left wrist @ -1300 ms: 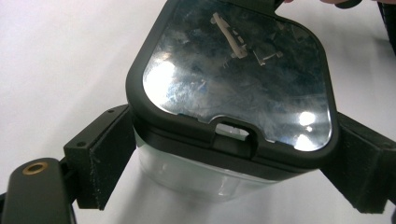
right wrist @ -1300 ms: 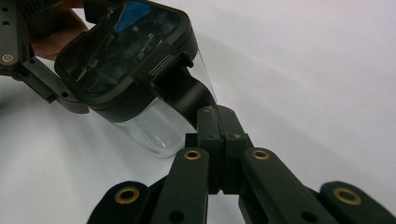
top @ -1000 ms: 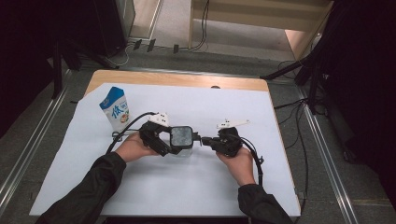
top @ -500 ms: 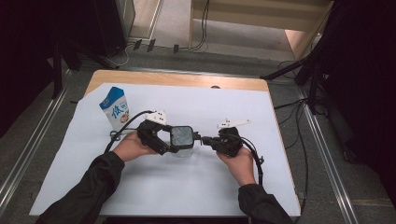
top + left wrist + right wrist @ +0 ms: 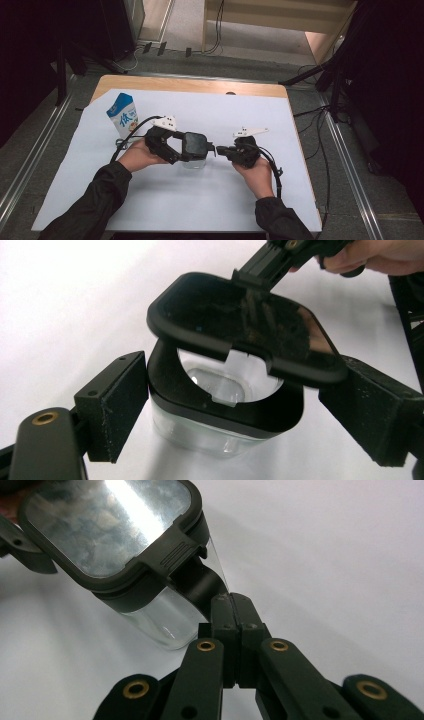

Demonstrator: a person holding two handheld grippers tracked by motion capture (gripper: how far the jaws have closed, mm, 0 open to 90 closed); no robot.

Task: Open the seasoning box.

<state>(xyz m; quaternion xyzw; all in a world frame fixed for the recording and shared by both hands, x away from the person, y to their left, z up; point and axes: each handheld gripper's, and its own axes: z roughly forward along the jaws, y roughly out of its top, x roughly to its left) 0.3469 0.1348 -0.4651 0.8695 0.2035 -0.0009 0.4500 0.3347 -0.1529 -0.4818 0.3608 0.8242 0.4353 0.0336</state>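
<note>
**Lid standing half open on a clear container**

A clear square glass container with a black rim [image 5: 220,425] is standing near the middle of the counter [image 5: 210,200], and it is looking empty inside. The left tongs [image 5: 220,415] are grasping its two sides. Its black hinged lid [image 5: 250,325] is tilting up, and the right tongs [image 5: 232,605] are clenched on the lid's edge. A blue and white carton [image 5: 122,115] is standing well apart at the left; its blue writing is too small to read.

Left hand-held gripper [image 5: 192,146] jaws spread, right hand-held gripper [image 5: 220,149] pinched closed
</note>
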